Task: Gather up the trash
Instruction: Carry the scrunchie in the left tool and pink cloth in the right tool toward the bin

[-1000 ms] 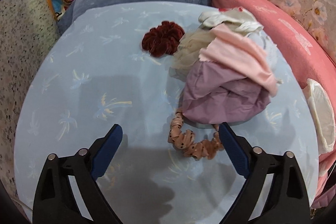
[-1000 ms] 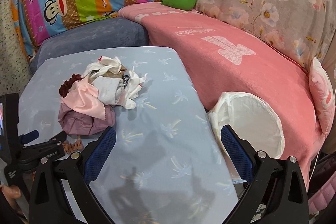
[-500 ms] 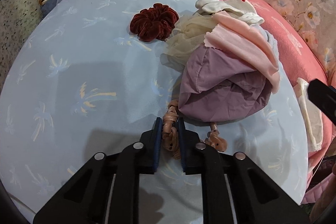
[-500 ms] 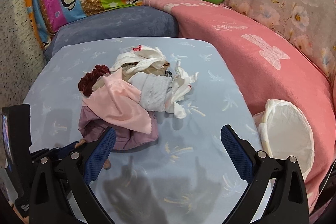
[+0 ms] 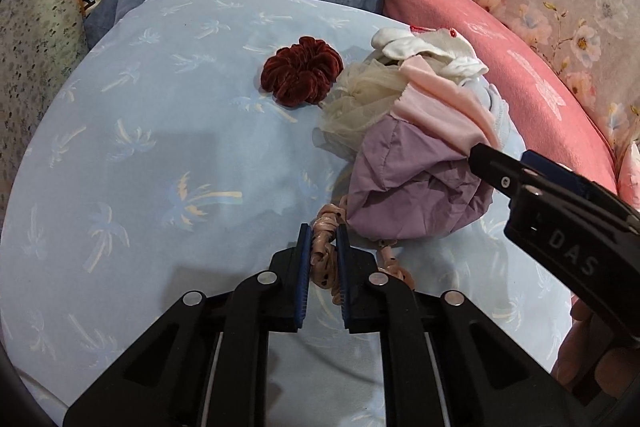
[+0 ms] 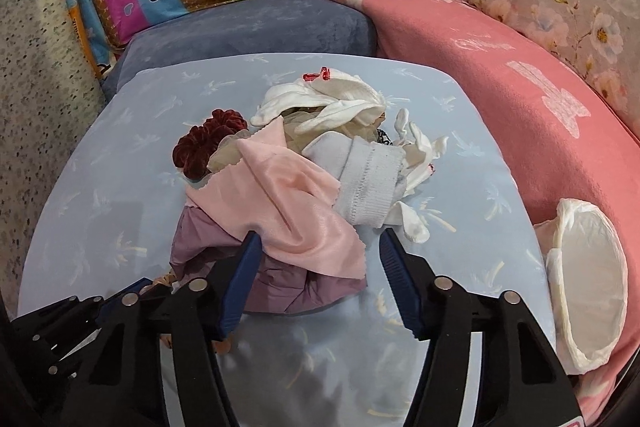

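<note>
The left gripper (image 5: 322,255) is clenched on the peach scrunchie (image 5: 325,251) lying on the blue bench (image 5: 140,155) beside the purple cloth (image 5: 416,187). The right gripper (image 6: 316,275), jaws just closing but not yet pressing, straddles the pink cloth (image 6: 292,211) atop the pile. The pickup step is underway; next, each item likely needs lifting and carrying to the white-lined bin (image 6: 592,291) at the bench's right edge.

Table in pale blue palm-print cloth (image 6: 472,163)

Heap of crumpled fabric scraps (image 6: 304,187) mid-table; dark red velvet scrunchie (image 5: 302,76) touching its far-left side, peach dotted scrunchie (image 5: 324,247) at its near edge.
</note>
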`<state>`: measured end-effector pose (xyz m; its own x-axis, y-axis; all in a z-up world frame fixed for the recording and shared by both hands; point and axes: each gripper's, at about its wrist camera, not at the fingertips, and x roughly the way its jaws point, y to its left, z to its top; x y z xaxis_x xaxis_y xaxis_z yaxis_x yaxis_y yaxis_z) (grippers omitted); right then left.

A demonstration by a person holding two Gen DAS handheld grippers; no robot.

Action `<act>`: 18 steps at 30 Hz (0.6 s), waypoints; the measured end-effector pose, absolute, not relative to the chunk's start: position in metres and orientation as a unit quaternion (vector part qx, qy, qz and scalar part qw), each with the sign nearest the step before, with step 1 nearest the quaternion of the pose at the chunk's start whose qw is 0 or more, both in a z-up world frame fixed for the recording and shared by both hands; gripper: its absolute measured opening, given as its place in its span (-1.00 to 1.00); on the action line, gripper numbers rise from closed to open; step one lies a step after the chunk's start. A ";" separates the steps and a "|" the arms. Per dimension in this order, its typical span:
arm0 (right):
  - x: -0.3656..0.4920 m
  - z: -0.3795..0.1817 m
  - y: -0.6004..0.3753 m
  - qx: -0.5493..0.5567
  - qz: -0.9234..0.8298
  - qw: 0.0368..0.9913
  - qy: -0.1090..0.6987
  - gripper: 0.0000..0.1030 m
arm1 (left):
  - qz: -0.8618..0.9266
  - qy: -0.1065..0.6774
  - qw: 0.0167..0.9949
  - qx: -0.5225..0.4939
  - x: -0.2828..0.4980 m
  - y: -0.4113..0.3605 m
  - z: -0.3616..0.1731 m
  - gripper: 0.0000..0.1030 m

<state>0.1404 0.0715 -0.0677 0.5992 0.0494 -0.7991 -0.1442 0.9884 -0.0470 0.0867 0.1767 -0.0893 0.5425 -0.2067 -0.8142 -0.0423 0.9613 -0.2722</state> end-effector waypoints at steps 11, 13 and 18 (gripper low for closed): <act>0.132 -0.062 0.067 -0.044 0.065 0.894 0.441 -0.95 | -0.045 0.465 0.875 -0.126 0.083 0.177 -0.078 -0.76; 0.127 -0.054 0.064 -0.043 0.063 0.898 0.434 -0.95 | -0.047 0.461 0.878 -0.123 0.081 0.174 -0.072 -0.76; 0.112 -0.031 0.048 -0.036 0.054 0.909 0.411 -0.95 | -0.053 0.448 0.885 -0.113 0.075 0.165 -0.058 -0.77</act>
<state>0.1124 0.0483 -0.0312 0.6568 0.0685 -0.7509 -0.1269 0.9917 -0.0205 0.0750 0.1654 -0.0578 0.5933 -0.1944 -0.7811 -0.0081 0.9689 -0.2473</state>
